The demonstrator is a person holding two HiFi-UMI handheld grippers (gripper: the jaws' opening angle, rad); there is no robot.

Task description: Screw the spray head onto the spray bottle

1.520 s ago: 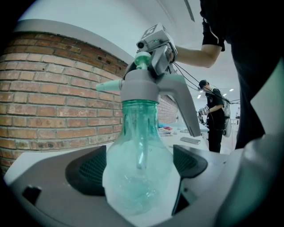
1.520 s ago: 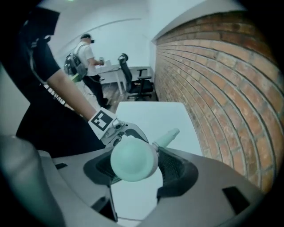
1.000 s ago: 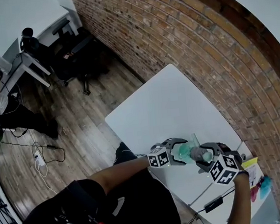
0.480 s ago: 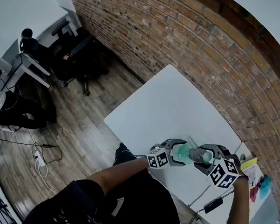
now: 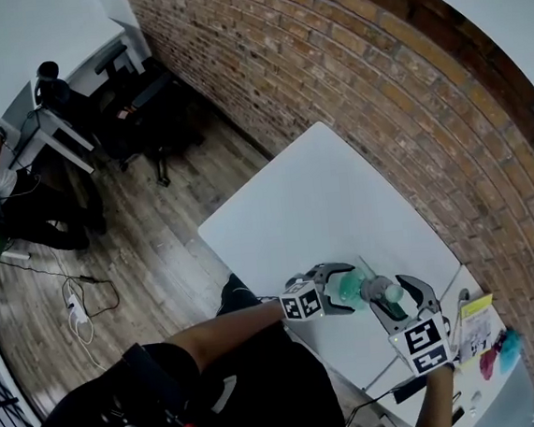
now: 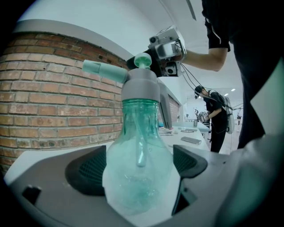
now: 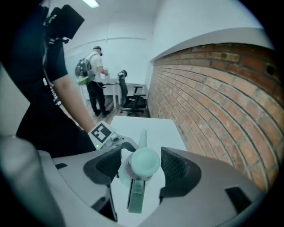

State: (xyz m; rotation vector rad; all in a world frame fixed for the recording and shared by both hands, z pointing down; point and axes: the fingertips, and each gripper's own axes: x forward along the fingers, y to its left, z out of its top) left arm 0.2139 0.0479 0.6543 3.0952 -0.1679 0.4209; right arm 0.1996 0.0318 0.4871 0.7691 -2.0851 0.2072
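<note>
The base of the spray bottle point(image 6: 140, 133) is lost behind the left gripper point(image 6: 137, 166), whose jaws clamp its green belly above the white table point(image 5: 322, 202) by its near edge, while the right gripper point(image 7: 142, 165) has its jaws apart astride the spray head point(image 7: 143, 159), with bare tabletop open toward the brick wall point(image 5: 377, 85).

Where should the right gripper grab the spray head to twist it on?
Probably take the spray head by its round grey collar, coming from the top end along the axis of the spray bottle. The nozzle and trigger stick out sideways, so grip across the two clear flanks.
</note>
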